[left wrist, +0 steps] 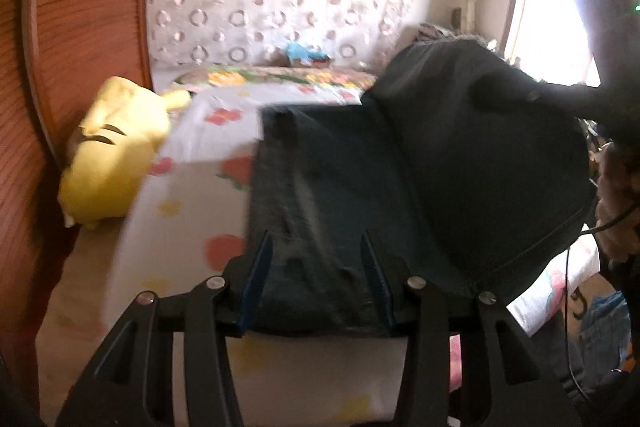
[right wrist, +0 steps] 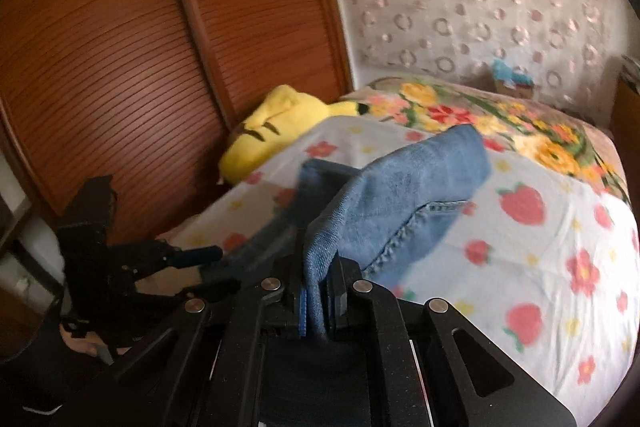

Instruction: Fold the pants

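Note:
Blue denim pants (left wrist: 340,195) lie on the bed, dark in the left wrist view. My left gripper (left wrist: 318,247) is open, its blue-padded fingers spread over the near edge of the pants. My right gripper (right wrist: 320,303) is shut on a fold of the pants (right wrist: 400,195) and holds it lifted above the bed. In the left wrist view that lifted part (left wrist: 480,155) hangs at the right, with the right gripper (left wrist: 536,95) behind it. The left gripper (right wrist: 188,259) shows at the left of the right wrist view.
The bed has a white floral sheet (right wrist: 540,247) and a flowered blanket (right wrist: 500,115) at its far end. A yellow plush toy (left wrist: 116,151) lies at the bed's left edge against a wooden slatted wardrobe (right wrist: 120,67). A bright window (left wrist: 548,7) is at the right.

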